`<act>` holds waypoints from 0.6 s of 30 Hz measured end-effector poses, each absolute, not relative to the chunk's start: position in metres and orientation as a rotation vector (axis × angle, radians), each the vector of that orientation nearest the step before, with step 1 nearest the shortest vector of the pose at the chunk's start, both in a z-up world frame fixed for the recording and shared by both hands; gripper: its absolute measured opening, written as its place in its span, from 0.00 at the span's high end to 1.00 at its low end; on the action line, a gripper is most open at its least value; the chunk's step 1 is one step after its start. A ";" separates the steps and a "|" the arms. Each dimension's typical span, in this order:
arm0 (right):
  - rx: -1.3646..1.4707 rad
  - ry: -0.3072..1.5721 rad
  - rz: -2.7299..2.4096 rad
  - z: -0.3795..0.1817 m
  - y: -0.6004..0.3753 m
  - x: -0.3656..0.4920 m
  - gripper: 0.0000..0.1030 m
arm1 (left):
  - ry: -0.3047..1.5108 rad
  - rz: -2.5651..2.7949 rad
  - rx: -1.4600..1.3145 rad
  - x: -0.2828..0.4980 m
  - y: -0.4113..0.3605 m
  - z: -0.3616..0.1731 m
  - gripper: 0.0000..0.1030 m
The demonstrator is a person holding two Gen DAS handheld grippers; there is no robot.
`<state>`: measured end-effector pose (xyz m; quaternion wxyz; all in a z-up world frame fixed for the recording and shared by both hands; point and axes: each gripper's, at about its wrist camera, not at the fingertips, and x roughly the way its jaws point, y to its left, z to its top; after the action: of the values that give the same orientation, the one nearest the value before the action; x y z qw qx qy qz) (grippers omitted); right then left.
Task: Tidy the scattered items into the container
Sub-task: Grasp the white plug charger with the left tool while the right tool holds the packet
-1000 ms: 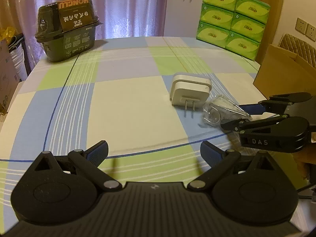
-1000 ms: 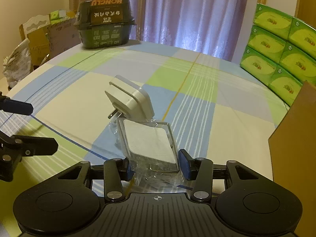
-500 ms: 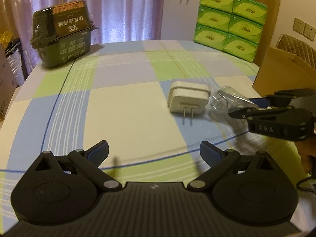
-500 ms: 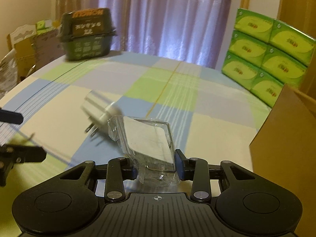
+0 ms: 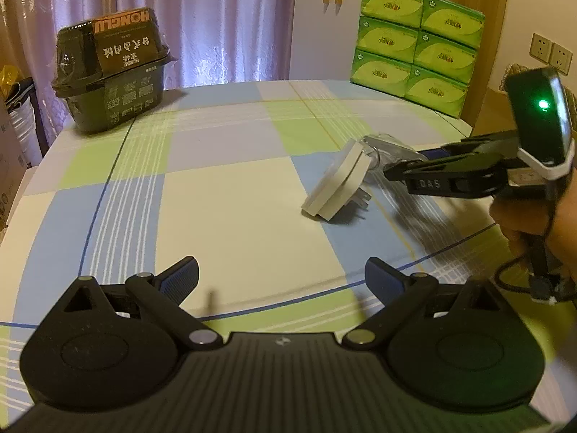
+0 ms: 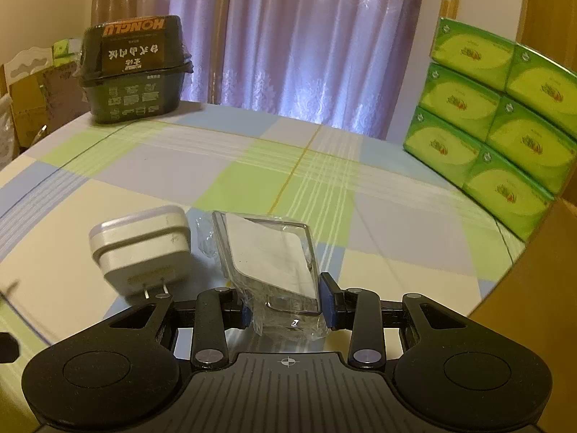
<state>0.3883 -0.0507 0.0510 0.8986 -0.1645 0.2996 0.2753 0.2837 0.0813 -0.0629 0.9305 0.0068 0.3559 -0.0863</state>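
Clear plastic packet [image 6: 277, 270] sits pinched in the right hand-held gripper [image 6: 286, 306]; left hand-held gripper [image 5: 281, 278] spread, empty.

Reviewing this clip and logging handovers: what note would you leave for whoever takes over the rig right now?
Right gripper: shut on the clear plastic packet, held above the table.
Left gripper: open, empty.
White plug adapter: tilted on its edge beside the packet; contact unclear.
Cardboard box: at the right edge.
Done: packet grasped.
Left: put the packet, then the adapter, into the box, probably the container.

Black left gripper [image 5: 281, 274], blue pads [image 5: 180, 276], silver screws.
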 end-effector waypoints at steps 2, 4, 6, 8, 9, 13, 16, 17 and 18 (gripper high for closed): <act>-0.350 0.618 0.616 0.050 -0.045 0.391 0.62 | 0.727 -0.175 0.017 0.284 0.084 -0.062 0.06; -0.368 0.609 0.680 0.049 -0.040 0.390 0.62 | 0.730 -0.184 0.024 0.284 0.086 -0.061 0.06; -0.396 0.595 0.743 0.048 -0.037 0.384 0.62 | 0.730 -0.199 0.035 0.284 0.088 -0.059 0.06; -0.419 0.585 0.796 0.046 -0.034 0.376 0.62 | 0.724 -0.214 0.047 0.283 0.089 -0.057 0.06; -0.422 0.588 0.821 0.045 -0.034 0.372 0.62 | 0.722 -0.223 0.050 0.283 0.089 -0.057 0.06; -0.431 0.594 0.907 0.041 -0.035 0.348 0.62 | 0.714 -0.283 0.080 0.279 0.085 -0.057 0.06; -0.423 0.609 0.963 0.042 -0.038 0.330 0.62 | 0.692 -0.366 0.185 0.271 0.074 -0.057 0.06; -0.432 0.609 0.977 0.042 -0.039 0.324 0.62 | 0.682 -0.396 0.222 0.268 0.071 -0.056 0.06; -0.441 0.609 0.993 0.043 -0.041 0.317 0.62 | 0.673 -0.427 0.251 0.265 0.069 -0.056 0.06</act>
<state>0.3171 -0.0415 0.0425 0.8124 -0.2066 0.2850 0.4649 0.2653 0.0687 -0.0558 0.9140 0.1217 0.3269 -0.2075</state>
